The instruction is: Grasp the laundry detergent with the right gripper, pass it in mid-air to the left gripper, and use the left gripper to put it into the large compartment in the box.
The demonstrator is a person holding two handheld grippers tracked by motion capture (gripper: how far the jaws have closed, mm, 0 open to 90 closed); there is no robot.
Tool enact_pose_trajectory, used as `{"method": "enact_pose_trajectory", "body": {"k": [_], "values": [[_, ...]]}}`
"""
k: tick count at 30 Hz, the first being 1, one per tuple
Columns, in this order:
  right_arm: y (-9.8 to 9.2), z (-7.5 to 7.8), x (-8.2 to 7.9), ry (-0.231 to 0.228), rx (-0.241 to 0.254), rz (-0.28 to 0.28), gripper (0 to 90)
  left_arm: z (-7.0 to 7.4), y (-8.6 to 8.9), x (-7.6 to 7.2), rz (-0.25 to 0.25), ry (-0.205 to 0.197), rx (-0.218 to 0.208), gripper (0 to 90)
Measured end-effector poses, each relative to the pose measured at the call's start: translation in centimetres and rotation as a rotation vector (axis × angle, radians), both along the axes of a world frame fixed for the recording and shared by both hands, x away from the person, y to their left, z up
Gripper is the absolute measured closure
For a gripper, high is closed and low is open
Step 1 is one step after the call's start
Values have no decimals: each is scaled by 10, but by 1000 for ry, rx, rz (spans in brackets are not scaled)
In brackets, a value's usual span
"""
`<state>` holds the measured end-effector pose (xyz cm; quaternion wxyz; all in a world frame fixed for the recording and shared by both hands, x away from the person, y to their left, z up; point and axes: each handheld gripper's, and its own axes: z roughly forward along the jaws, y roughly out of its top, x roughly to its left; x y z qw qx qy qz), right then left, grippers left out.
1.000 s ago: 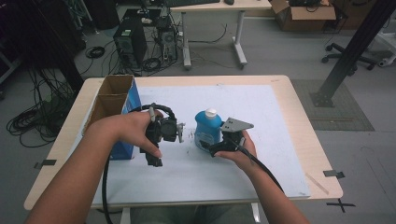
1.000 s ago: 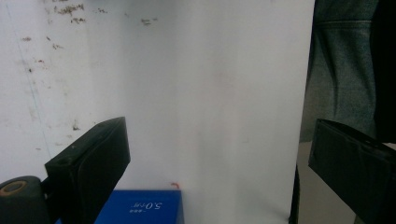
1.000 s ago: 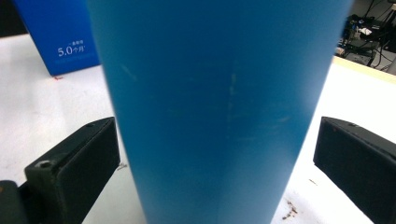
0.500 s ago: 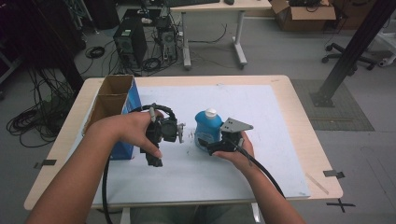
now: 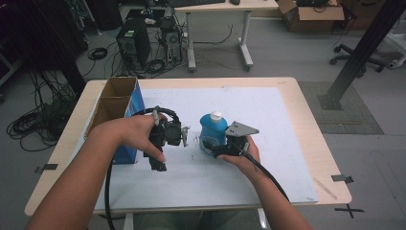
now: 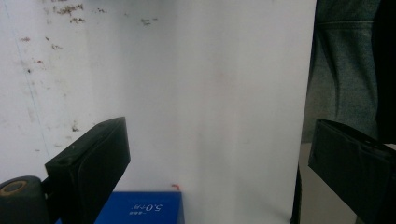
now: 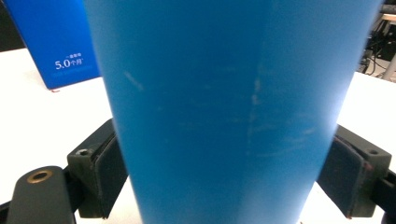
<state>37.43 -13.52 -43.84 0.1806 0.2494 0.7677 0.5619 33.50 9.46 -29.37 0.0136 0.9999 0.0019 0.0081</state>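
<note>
Right gripper point(image 5: 216, 146) is at the bottle point(image 5: 213, 130): in the right gripper view the blue bottle point(image 7: 229, 112) stands between the jaws, and both pads point(image 7: 108, 175) lie against its sides. The jaws have just been closing, so I read this as a pinch on the bottle's lower body. The bottle stands upright, long axis vertical, white cap on top, near table centre. From the right hand point(image 5: 242, 154) it sits at about 11 o'clock, touching the jaws. This hand is plainly the nearer one.

Left gripper point(image 5: 158, 160) is held at roughly 9 o'clock from the bottle, apart from it and pointing down at the white sheet point(image 5: 268, 124). In the left gripper view its jaws are spread wide, nothing between them, just the white sheet point(image 6: 210, 93).

Blue carton point(image 5: 130, 115) stands at the table's left edge, at 9 to 10 o'clock from the bottle. Top is open with two compartments; I can't tell what's inside.

Next move is likely a straight lift; any tilt and the grip could slip on the smooth plastic.
</note>
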Motion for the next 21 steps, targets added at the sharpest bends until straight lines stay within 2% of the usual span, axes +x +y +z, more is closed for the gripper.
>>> {"method": "enact_pose_trajectory", "body": {"k": [21], "values": [[0, -1, 1, -15, 3, 3, 275, -2, 2, 1, 3, 0, -2, 58]]}}
